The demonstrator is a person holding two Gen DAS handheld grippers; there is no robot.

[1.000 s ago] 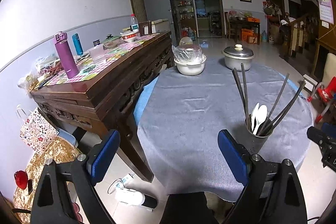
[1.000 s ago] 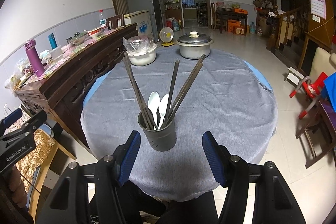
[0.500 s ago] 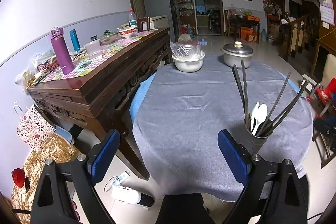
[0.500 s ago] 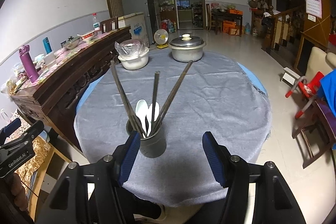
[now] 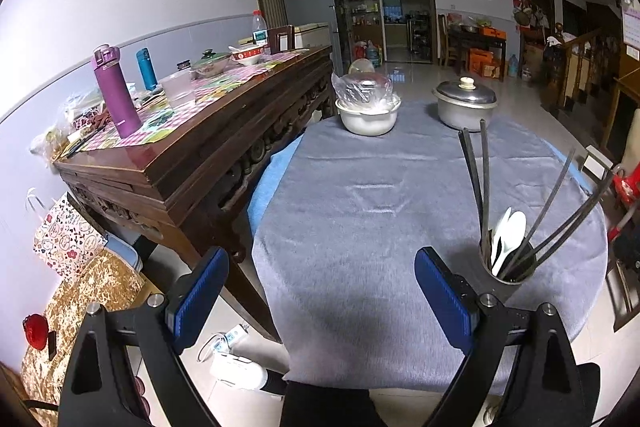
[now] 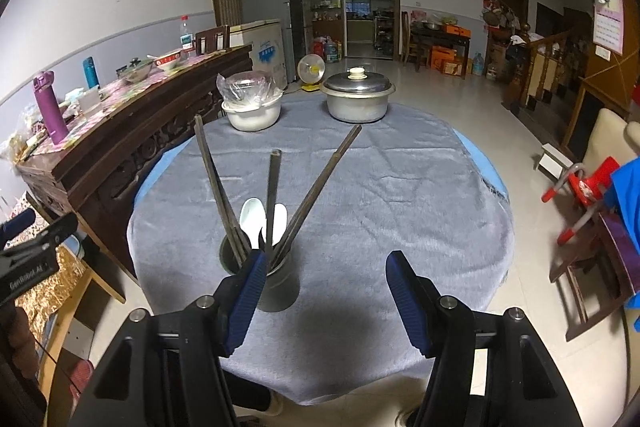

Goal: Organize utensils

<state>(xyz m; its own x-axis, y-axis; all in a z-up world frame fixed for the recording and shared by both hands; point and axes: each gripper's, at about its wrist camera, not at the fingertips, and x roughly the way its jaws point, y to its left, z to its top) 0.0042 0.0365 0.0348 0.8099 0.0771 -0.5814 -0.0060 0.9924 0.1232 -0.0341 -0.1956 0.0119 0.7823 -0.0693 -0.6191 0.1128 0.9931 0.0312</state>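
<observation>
holder: grey utensil holder (image 6: 267,281) upright near front edge of table (image 6: 400,195), just ahead-left of right gripper (image 6: 325,293)
contents: dark chopsticks (image 6: 276,195) and two white spoons (image 6: 253,219) standing inside; no loose utensils seen on cloth
progress: looks organized; fits finished or pre-start alike
left gripper (image 5: 320,303): spread wide, empty
right gripper: spread wide, empty
writing: "GenRobot" on left gripper body (image 6: 24,277)
</observation>
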